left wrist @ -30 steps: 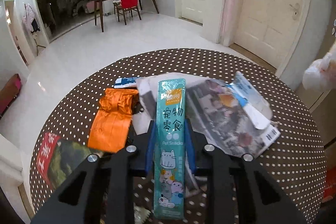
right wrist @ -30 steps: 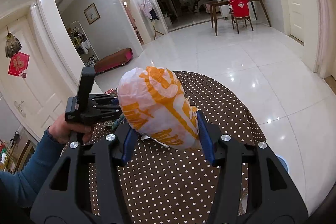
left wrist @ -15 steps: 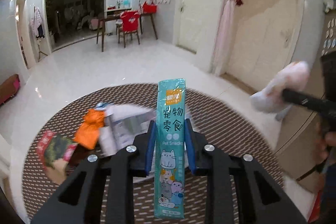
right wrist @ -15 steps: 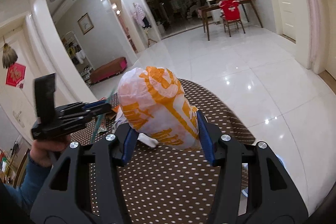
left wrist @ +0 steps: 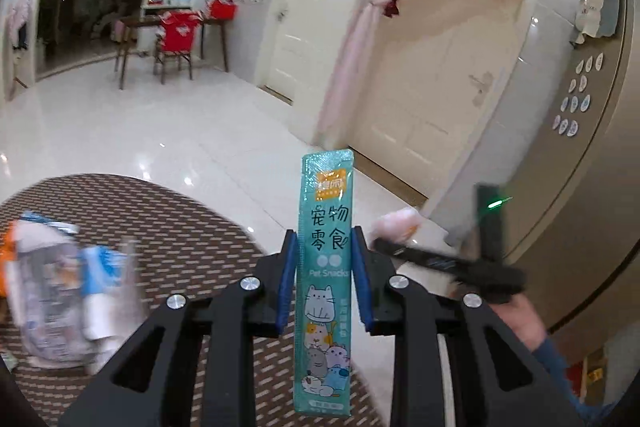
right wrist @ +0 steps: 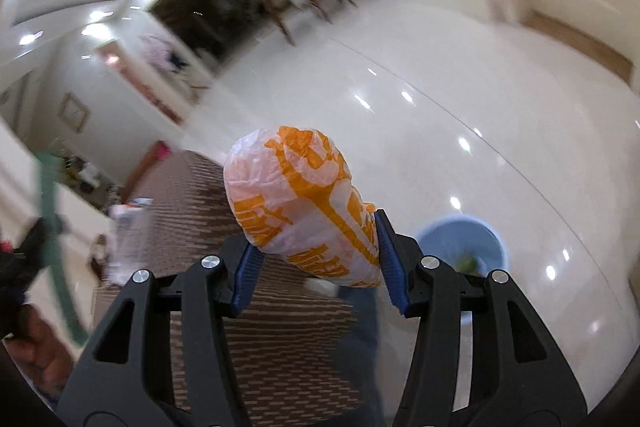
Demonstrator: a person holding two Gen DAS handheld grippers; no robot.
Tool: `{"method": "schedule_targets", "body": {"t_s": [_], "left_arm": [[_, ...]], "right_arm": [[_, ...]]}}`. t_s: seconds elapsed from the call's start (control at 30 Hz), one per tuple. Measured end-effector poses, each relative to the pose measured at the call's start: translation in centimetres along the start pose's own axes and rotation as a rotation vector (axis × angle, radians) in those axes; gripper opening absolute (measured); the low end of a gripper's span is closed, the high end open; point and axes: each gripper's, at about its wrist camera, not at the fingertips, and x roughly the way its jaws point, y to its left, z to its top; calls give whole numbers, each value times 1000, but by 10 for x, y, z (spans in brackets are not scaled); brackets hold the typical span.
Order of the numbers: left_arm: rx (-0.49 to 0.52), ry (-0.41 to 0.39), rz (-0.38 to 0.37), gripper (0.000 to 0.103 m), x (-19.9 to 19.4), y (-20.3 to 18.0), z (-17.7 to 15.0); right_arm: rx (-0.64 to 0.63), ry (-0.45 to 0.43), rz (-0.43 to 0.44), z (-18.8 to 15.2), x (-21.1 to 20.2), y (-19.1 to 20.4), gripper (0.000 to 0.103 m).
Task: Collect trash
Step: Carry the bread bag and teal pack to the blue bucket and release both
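Left wrist view: left gripper (left wrist: 325, 281) clamped on tall teal snack packet (left wrist: 326, 279), upright above dotted table (left wrist: 192, 251); blurry wrappers (left wrist: 64, 291) near table's left edge. Right wrist view: right gripper (right wrist: 316, 263) squeezing white-and-orange bag (right wrist: 304, 203) past table's edge, blue bin (right wrist: 464, 247) on floor (right wrist: 440, 107) beyond.
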Motion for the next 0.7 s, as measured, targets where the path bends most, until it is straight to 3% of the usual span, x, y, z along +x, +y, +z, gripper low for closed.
{"method": "schedule_targets", "body": {"t_s": [0.17, 0.23, 0.3, 0.7], "left_arm": [[-21, 68, -44, 25, 63, -18, 10], [-26, 103, -57, 25, 86, -25, 14], [-27, 145, -62, 25, 113, -31, 16], [8, 414, -29, 27, 246, -44, 9]], "right_arm": [[110, 107, -24, -4, 45, -53, 59], [147, 137, -17, -3, 58, -66, 74], [175, 138, -26, 0, 61, -79, 79], [212, -55, 18, 35, -11, -102, 84]]}}
